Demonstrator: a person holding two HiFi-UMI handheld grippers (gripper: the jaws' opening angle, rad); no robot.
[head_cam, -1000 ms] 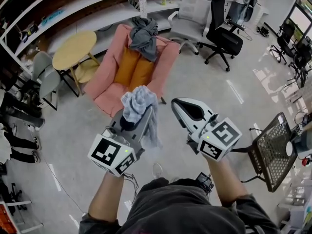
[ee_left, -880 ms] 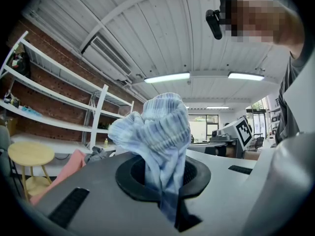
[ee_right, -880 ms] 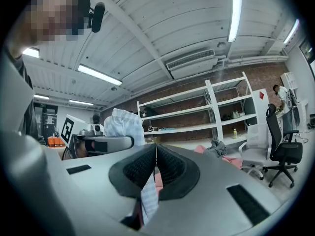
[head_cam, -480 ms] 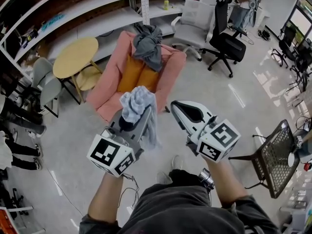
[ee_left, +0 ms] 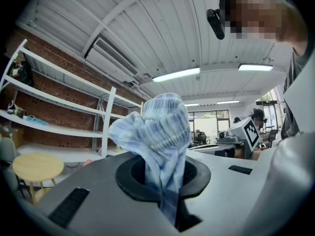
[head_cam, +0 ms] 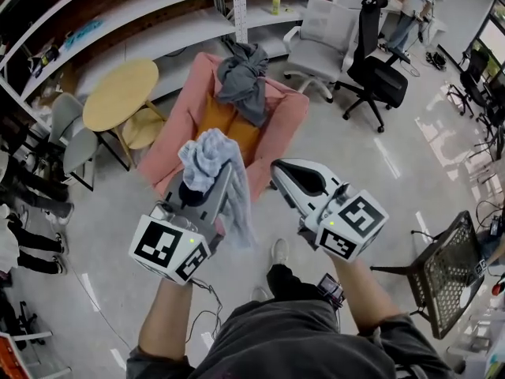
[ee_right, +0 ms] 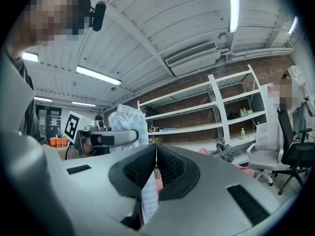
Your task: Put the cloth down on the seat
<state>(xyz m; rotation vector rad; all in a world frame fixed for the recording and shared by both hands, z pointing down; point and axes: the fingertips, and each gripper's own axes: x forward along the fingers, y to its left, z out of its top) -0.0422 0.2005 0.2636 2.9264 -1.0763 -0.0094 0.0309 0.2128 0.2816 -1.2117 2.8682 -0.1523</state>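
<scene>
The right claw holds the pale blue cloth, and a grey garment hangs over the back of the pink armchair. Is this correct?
Not the right claw: the left claw holds the pale blue cloth, as the left gripper view shows. The grey garment does hang over the back of the pink armchair.

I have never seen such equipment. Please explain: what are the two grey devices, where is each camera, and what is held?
There is no robot: a person holds a two-jaw gripper in each hand. The head view looks down from a camera on the person's head; each gripper view comes from a camera on that gripper, looking along its jaws. The left gripper is shut on a light blue cloth. The right gripper is shut and empty. Ahead stands a pink armchair with an orange cushion and a grey garment over its back, beside a round yellow table.
</scene>
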